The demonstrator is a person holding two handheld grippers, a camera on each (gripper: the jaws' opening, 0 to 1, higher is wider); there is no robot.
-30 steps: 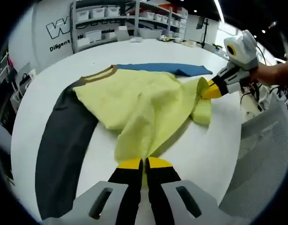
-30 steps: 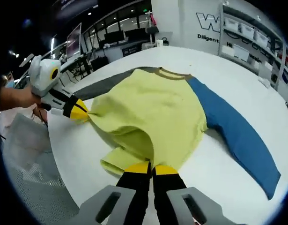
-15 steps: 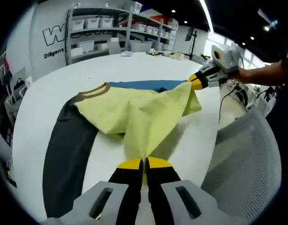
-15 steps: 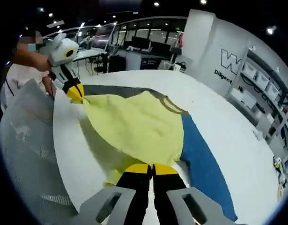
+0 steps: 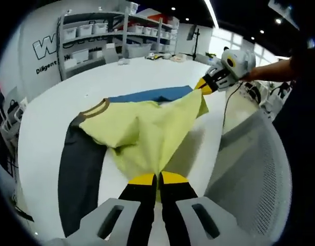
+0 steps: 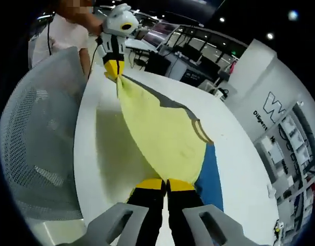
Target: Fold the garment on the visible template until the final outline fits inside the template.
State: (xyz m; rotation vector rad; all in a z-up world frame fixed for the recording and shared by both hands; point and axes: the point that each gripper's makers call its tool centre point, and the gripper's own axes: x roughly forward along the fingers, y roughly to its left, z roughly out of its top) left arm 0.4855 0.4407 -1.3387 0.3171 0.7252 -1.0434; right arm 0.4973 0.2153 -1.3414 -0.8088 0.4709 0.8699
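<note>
Left gripper view: the left gripper [image 5: 157, 178] rises from the bottom edge, its 2 yellow-tipped fingers [image 5: 142, 179] pressed together and clamped on the hem of the garment [image 5: 147, 128]. The garment is a long-sleeved shirt with a yellow body, a dark grey sleeve [image 5: 80, 174] and a blue sleeve [image 5: 147, 95]. The collar end and both sleeves lie on the white bench [image 5: 55, 110]; the hem edge is lifted off the surface, stretched between the 2 grippers, and casts a shadow on the bench beneath it. The right gripper [image 5: 202, 85] enters from the upper right, held by a hand [image 5: 257, 74], its fingers closed on the far hem corner. A grey mesh chair back [image 5: 254, 169] stands just beside the bench edge at the right. Shelving with storage bins [image 5: 90, 36] stands against the far wall.

Right gripper view: the right gripper [image 6: 160, 183] rises from the bottom, fingers [image 6: 148, 184] together and clamped on the yellow hem. The garment [image 6: 167, 133] runs away from it as a taut raised panel to the left gripper [image 6: 112, 68] at the upper left, whose fingers are shut on the opposite hem corner. The blue sleeve [image 6: 211, 179] lies flat on the bench [image 6: 90, 133] to the right of the fingers; a strip of grey sleeve [image 6: 165, 100] shows beyond the yellow panel. The mesh chair back [image 6: 39, 133] sits at the left, and a person in a white top [image 6: 62, 36] stands behind it.
</note>
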